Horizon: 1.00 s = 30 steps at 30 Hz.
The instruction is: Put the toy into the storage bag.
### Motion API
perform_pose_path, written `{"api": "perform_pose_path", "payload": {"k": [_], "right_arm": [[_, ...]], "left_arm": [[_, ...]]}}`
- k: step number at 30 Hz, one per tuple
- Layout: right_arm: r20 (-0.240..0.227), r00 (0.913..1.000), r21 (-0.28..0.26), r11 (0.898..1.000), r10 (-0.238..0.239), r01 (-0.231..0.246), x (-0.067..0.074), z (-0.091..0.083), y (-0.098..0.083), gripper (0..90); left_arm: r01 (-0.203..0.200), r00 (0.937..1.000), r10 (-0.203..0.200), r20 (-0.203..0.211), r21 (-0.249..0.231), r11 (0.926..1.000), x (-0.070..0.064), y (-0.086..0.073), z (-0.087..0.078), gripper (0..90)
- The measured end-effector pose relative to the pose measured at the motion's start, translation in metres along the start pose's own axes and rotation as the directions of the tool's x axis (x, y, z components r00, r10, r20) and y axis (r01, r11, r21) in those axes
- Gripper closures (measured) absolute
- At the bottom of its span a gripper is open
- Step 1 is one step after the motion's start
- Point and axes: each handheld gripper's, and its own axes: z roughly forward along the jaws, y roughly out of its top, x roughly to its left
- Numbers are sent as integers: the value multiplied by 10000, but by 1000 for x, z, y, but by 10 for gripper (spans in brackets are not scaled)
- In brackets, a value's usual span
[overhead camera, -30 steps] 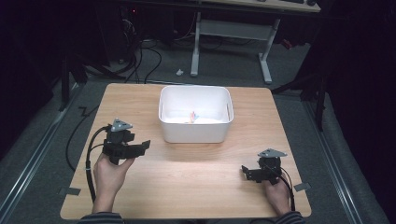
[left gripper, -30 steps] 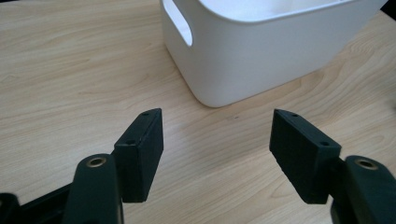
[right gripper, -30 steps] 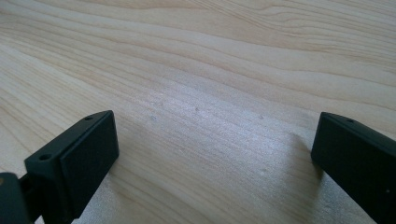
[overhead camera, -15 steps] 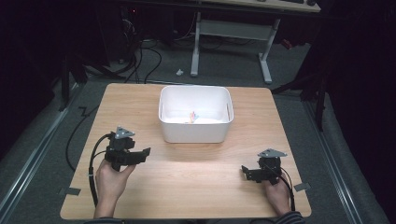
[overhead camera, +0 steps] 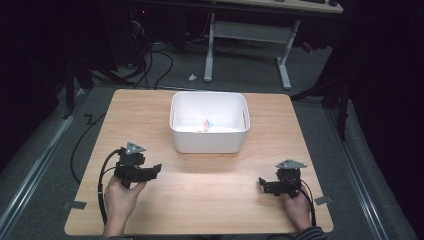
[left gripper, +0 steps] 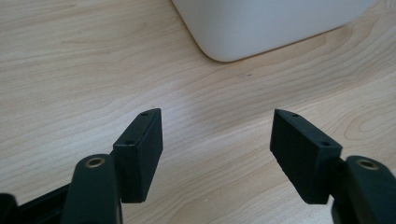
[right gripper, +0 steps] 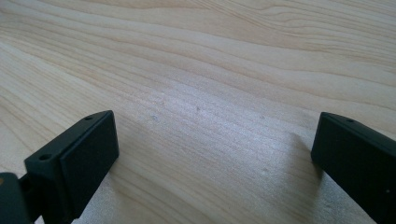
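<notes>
High view: left gripper low, jaws apart, near white bin.

White bin, blk grippers, maybe orange bits.

- The table is showing pale wood with a wavy grain, smooth and matt, catching a soft sheen under the light.
- The tub is looking like white plastic, smooth, with a faint satin gloss on its rounded wall.
- The left gripper is showing 2 black jaws of matt, hard plastic, with small screw holes in them.
- The right gripper is wearing the same dull black finish, and a grey plate is lying flat on its top.
- The floor is looking like grey, rough carpet.
</notes>
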Motion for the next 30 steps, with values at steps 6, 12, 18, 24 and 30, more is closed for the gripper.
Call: {"api": "perform_pose_path", "payload": {"k": [6, 12, 18, 24, 30], "right_arm": [[2, 10000, -15, 10000, -28, 28, 0, 0, 0, 6], [2, 10000, -14, 10000, -29, 29, 0, 0, 0, 6], [-2, 10000, -14, 10000, -26, 26, 0, 0, 0, 6], [0, 10000, -16, 10000, -28, 28, 0, 0, 0, 6], [1, 10000, -15, 10000, -23, 23, 0, 0, 0, 6]], "left_arm": [[194, 9997, -196, 129, 95, 9998, 1, -10, 8, 349], [290, 9992, -294, 281, 143, 9995, 0, -15, 15, 349], [293, 9995, -296, 109, 302, 9991, -3, -25, 27, 347], [228, 9992, -214, -338, 403, 9989, -7, -37, 42, 334], [-212, 9893, 306, -1428, 666, 9976, -12, -52, 63, 265]]}}
